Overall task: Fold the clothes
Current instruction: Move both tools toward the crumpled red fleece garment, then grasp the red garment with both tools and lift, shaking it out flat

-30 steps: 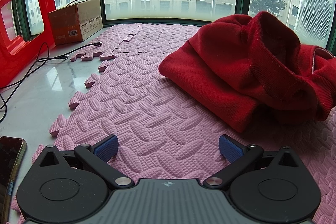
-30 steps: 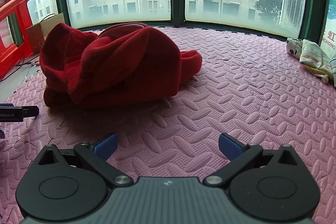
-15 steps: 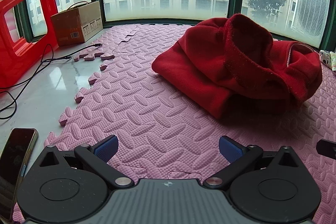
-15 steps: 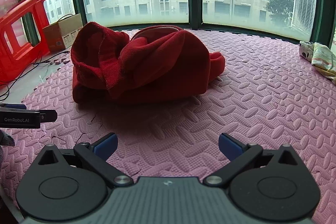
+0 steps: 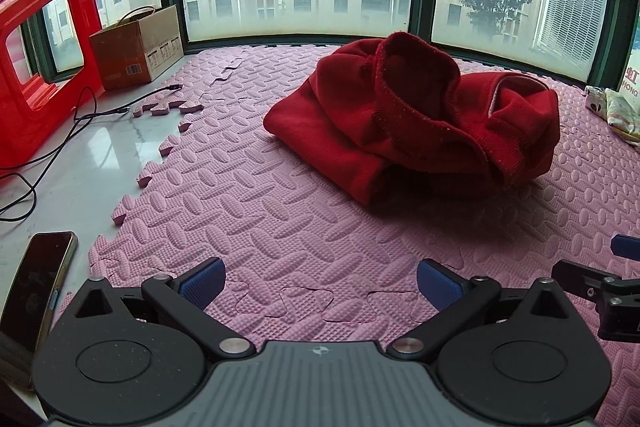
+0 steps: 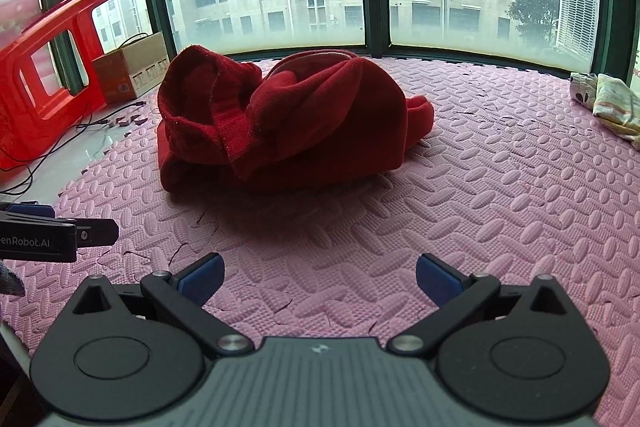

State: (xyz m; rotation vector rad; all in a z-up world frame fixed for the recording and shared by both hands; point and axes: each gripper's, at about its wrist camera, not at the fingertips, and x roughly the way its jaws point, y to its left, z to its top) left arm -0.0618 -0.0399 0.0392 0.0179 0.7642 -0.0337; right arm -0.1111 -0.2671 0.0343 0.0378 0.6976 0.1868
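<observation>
A red knitted garment [image 5: 416, 119] lies in a bunched heap on the pink foam mat [image 5: 280, 219]; it also appears in the right wrist view as the red garment [image 6: 288, 123], left of centre. My left gripper [image 5: 320, 279] is open, low over the mat, well short of the garment, nothing between its blue pads. My right gripper [image 6: 318, 277] is open too, empty, also back from the heap. Each gripper shows at the edge of the other's view: the right gripper [image 5: 600, 287], the left gripper [image 6: 52, 231].
A red plastic stool [image 5: 36, 59], a cardboard box [image 5: 136, 47] and black cables [image 5: 80, 123] sit on the bare white floor at left. A phone [image 5: 36, 291] lies near my left gripper. Light folded clothes [image 6: 608, 103] rest at the mat's far right. Windows close off the back.
Both grippers have pulled back from the red garment, which now sits farther off and smaller in both views. Both stay open. The garment has not moved.
</observation>
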